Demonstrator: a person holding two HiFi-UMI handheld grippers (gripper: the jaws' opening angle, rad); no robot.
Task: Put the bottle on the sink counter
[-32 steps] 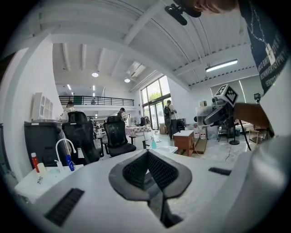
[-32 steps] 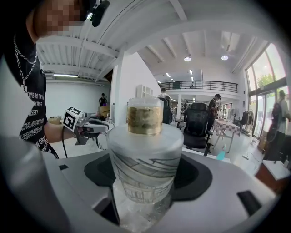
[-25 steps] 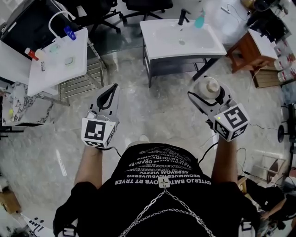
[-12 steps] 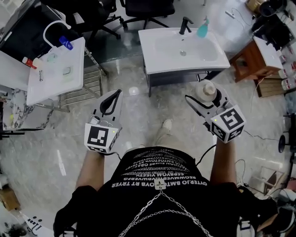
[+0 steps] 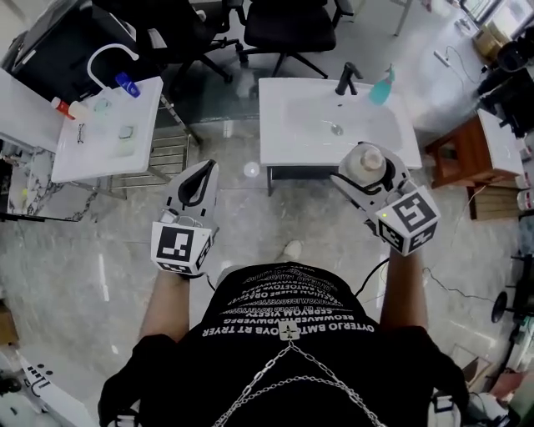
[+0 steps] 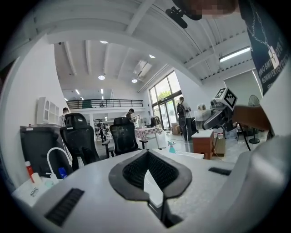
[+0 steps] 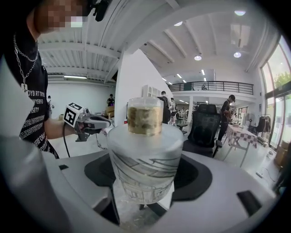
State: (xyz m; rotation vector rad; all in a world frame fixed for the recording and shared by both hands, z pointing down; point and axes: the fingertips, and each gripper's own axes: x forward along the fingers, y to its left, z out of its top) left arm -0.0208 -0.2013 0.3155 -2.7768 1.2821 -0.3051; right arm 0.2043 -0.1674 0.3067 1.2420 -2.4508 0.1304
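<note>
A frosted glass bottle with a pale gold cap is upright between the jaws of my right gripper, which is shut on it. In the right gripper view the bottle fills the space between the dark pads. The white sink counter with a basin and black faucet lies ahead. The held bottle hangs over the counter's front right edge. My left gripper hangs over the floor left of the counter. Its jaws are shut with nothing in them, as the left gripper view also shows.
A teal soap bottle stands at the counter's back right. A second white sink table with small bottles is at the left. Black office chairs stand behind the counter. A wooden stand is at the right.
The person has walked toward the sink counter, which is now closer. The right gripper with the bottle now reaches the counter's front edge. Both grippers keep their states.
</note>
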